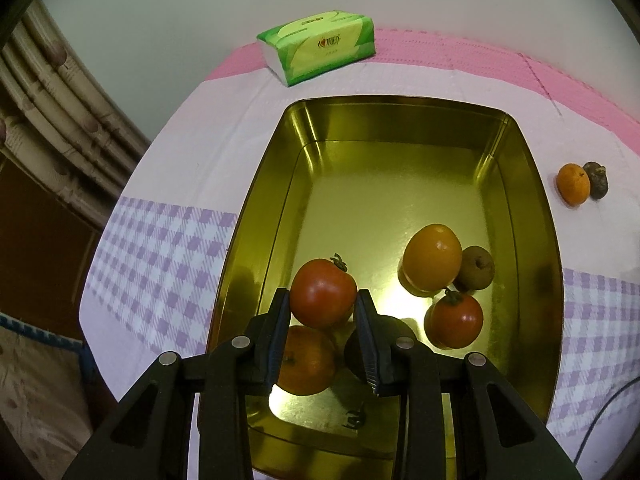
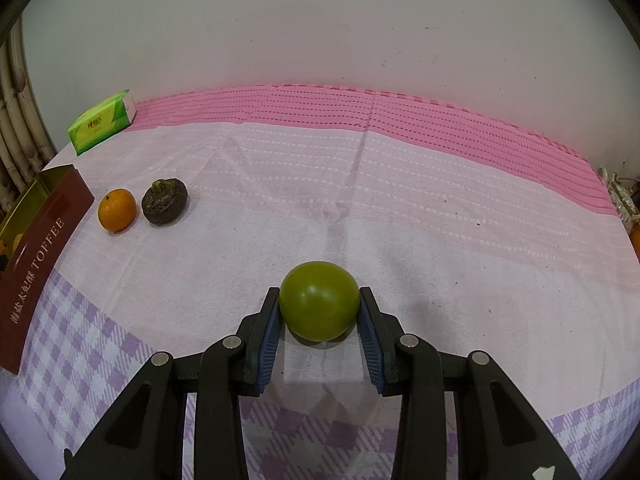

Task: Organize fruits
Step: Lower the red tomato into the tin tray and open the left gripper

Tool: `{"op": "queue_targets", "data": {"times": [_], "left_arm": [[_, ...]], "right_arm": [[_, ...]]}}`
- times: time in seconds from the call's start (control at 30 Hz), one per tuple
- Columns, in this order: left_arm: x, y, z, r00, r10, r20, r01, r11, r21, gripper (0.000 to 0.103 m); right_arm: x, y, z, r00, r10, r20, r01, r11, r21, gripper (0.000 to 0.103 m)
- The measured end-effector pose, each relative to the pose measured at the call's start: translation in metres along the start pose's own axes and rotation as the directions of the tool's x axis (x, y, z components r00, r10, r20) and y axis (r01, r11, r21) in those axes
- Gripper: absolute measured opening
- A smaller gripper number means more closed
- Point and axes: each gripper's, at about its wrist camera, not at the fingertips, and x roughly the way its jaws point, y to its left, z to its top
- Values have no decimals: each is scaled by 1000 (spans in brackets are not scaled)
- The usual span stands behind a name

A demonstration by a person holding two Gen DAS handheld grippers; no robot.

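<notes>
My left gripper (image 1: pixel 323 300) is shut on a red tomato (image 1: pixel 322 292), held above the floor of the gold tin (image 1: pixel 400 120). On the tin's floor lie an orange fruit (image 1: pixel 432 258), a small brown fruit (image 1: pixel 477 269), a second red tomato (image 1: pixel 456 320), an apple (image 1: pixel 310 364) and a dark fruit (image 1: pixel 354 352) partly hidden by my fingers. My right gripper (image 2: pixel 319 307) is shut on a green fruit (image 2: pixel 319 306) that rests on the tablecloth. A small orange (image 2: pixel 117 209) and a dark wrinkled fruit (image 2: pixel 164 201) lie on the cloth beside the tin (image 2: pixel 36 248).
A green tissue pack (image 1: pixel 320 46) lies at the back of the table by the wall. The pink and lilac checked tablecloth (image 2: pixel 360 208) covers the table. A curtain (image 1: pixel 52 120) hangs off the left edge. A black cable (image 1: pixel 600 412) runs at the right.
</notes>
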Motion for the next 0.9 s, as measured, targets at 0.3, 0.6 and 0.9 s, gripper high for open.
{"op": "queue_targets", "data": {"times": [0.3, 0.6, 0.9], "left_arm": [[4, 1, -1, 1000, 9, -15, -9, 1000, 4, 34], [4, 0, -1, 1000, 19, -11, -19, 1000, 17, 35], [-4, -1, -2, 999, 32, 18, -33, 999, 32, 35]], "right_arm": [[1, 0, 0, 1000, -2, 0, 2, 1000, -1, 35], [2, 0, -1, 1000, -6, 0, 6, 1000, -2, 35], [2, -3, -1, 1000, -8, 1, 8, 1000, -5, 35]]}}
